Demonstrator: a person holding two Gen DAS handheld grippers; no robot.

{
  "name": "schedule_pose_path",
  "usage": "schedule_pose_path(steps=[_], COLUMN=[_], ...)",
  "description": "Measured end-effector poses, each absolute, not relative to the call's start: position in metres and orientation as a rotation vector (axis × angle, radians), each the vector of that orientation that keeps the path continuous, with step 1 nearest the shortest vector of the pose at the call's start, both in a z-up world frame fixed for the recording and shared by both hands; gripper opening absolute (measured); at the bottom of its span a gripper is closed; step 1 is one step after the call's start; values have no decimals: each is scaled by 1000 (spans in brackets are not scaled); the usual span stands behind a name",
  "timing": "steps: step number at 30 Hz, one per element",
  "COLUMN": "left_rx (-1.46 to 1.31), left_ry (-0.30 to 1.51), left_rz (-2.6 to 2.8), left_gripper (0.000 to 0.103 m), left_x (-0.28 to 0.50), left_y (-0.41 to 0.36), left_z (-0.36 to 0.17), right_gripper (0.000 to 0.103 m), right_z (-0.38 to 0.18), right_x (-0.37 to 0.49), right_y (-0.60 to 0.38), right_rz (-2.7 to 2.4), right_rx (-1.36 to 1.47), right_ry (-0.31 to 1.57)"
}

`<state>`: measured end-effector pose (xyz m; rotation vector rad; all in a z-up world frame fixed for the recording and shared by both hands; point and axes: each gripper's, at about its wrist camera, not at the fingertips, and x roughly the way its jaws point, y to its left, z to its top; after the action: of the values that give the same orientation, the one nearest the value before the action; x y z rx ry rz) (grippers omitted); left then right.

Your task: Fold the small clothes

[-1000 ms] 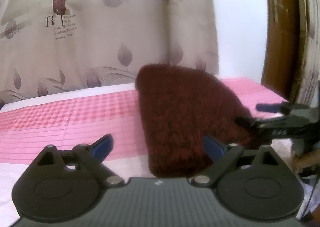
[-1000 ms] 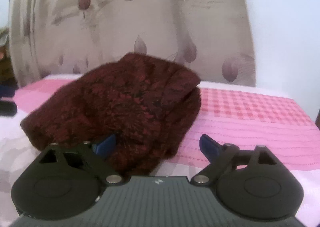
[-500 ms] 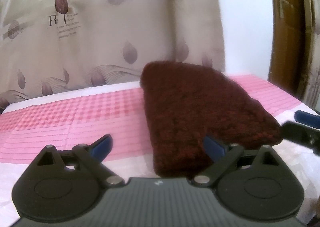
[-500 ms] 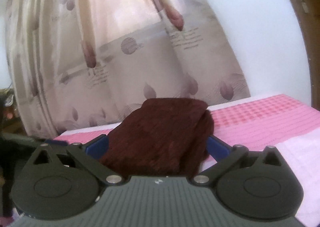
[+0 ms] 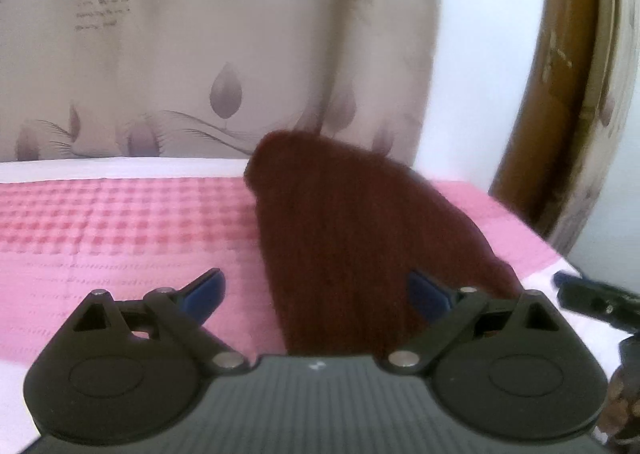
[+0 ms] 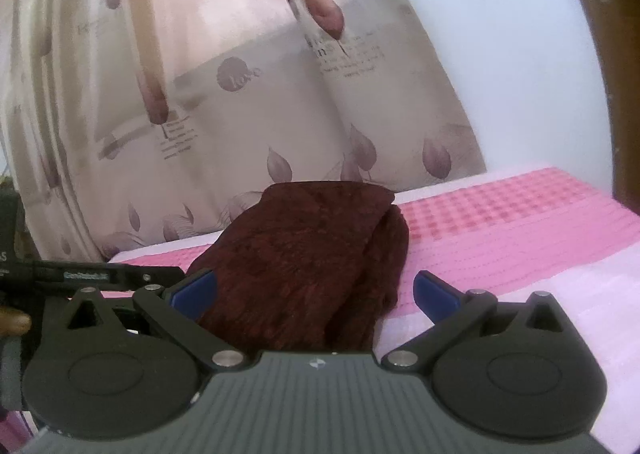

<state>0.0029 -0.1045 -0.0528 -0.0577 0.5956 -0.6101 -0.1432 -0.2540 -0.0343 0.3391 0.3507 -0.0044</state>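
Lying folded on the pink sheet [image 5: 120,230], the dark red garment [image 5: 352,238] sits before a leaf-print curtain [image 6: 248,125]. At left, the left gripper [image 5: 316,292] has its fingers [image 5: 206,290] spread wide, gripping nothing. Right gripper [image 6: 316,292], jaws just opened, stands equally wide and empty before the garment.

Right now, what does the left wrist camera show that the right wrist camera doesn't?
Only the left wrist view shows the brown door frame at right and the right gripper entering from the right edge.

Only the right wrist view shows the garment's layered fold edge and the left gripper at the left.

Both show the dark red knitted garment lying folded on the pink checked bedcover, the leaf-print curtain behind, and open jaws holding nothing.
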Motion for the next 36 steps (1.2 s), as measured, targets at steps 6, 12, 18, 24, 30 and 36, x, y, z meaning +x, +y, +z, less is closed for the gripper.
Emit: schedule_pose_path(steps=[6, 12, 18, 24, 30, 36], left_rx=[-140, -299, -349, -349, -279, -219], left_ry=[752, 881, 971, 914, 820, 778], left_rz=[-800, -958, -1052, -1009, -923, -860], left_gripper=[100, 103, 103, 90, 76, 76], left_x=[74, 123, 147, 142, 104, 67], left_y=[-113, -112, -123, -128, -129, -106], left_z=[-74, -102, -122, -125, -101, -71], right_gripper=[103, 103, 103, 77, 57, 55], right_z=[-49, -79, -101, -99, -89, -66], right_x=[-76, -22, 18, 28, 11, -10], right_y=[-306, -341, -348, -336, -328, -312], right_rz=[37, 118, 235, 255, 212, 222], right_rx=[507, 687, 803, 759, 769, 780], right_ry=[498, 610, 702, 689, 610, 572])
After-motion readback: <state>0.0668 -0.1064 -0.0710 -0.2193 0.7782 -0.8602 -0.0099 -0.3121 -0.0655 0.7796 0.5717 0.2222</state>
